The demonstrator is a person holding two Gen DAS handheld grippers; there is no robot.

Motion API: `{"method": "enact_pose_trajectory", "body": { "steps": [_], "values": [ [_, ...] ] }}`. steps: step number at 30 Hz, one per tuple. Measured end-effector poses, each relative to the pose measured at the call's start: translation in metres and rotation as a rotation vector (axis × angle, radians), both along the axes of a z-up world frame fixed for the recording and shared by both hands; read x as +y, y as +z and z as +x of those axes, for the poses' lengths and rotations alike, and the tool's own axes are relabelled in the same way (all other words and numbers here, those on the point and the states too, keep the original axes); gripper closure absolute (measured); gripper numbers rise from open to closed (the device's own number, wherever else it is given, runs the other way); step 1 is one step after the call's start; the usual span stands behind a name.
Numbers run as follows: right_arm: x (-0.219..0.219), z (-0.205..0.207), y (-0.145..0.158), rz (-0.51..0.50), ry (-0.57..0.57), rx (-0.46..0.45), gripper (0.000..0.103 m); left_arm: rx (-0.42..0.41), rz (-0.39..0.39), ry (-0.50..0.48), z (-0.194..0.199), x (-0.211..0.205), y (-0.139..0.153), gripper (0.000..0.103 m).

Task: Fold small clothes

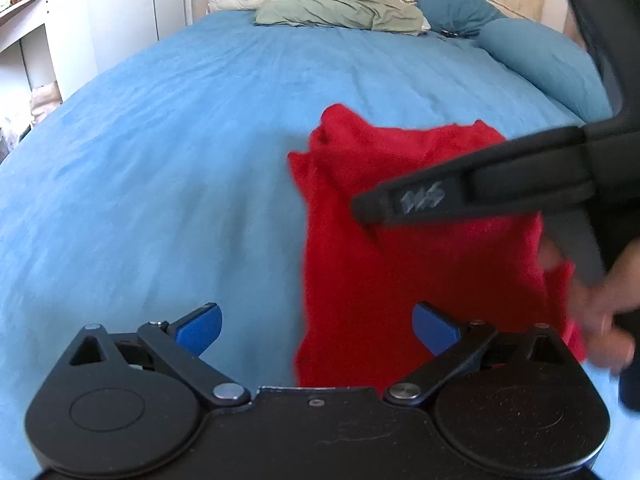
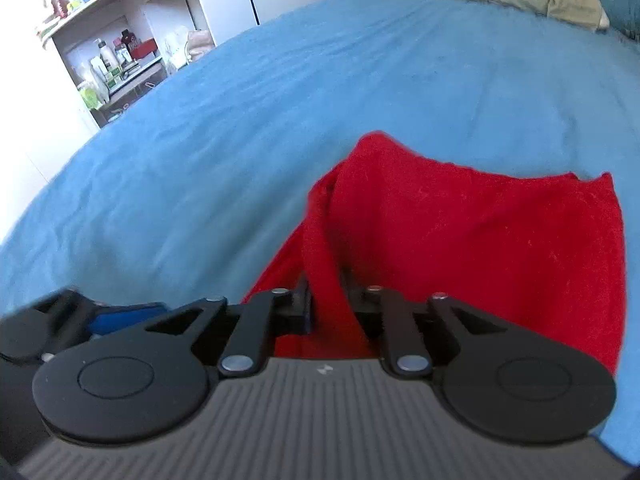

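Nearest to the right wrist camera, the right gripper [image 2: 326, 300] has its two fingers closed on a fold of the red garment [image 2: 460, 240]; the cloth rises from the bed and passes between the pads, so it is gripped there. In the left wrist view the left gripper [image 1: 318, 326] stands with its blue pads [image 1: 200, 328] wide apart and nothing between them; it hangs over the left edge of the same garment and does not hold it. To its right, a hand [image 1: 600, 312] carries the other tool across the red cloth, but this part is blurred.

The garment lies on the blue bed cover [image 1: 160, 160], near the front side of the bed. It is partly doubled over on its left side, with a thick ridge of cloth there, and its far edge is uneven, with two raised corners. I judge that the folding is in its early or middle part: one side seems brought over, but the shape is not yet a neat, flat packet. The remaining folds and the smoothing are still to do.

Farther away lie a green pillow [image 1: 340, 12] and a teal pillow [image 1: 540, 56] at the head of the bed. No other small clothes are visible on the cover.
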State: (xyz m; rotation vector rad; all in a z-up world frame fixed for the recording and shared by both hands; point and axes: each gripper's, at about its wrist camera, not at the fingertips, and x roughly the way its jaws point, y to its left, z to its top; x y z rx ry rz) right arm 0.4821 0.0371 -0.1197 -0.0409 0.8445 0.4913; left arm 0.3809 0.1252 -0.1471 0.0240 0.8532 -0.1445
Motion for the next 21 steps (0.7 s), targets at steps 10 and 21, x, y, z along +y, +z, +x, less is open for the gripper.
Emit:
{"method": "enact_pose_trajectory", "body": {
  "steps": [10,21],
  "values": [
    [-0.093,-0.074,0.068,0.09,-0.025,-0.185,0.008,-0.069,-0.094,0.017,-0.016,0.011,0.016,0.0],
    [-0.08,-0.077,0.002,0.137,-0.069,-0.1,0.081,-0.057,-0.043,0.073,-0.017,0.026,0.014,0.0]
  ]
}}
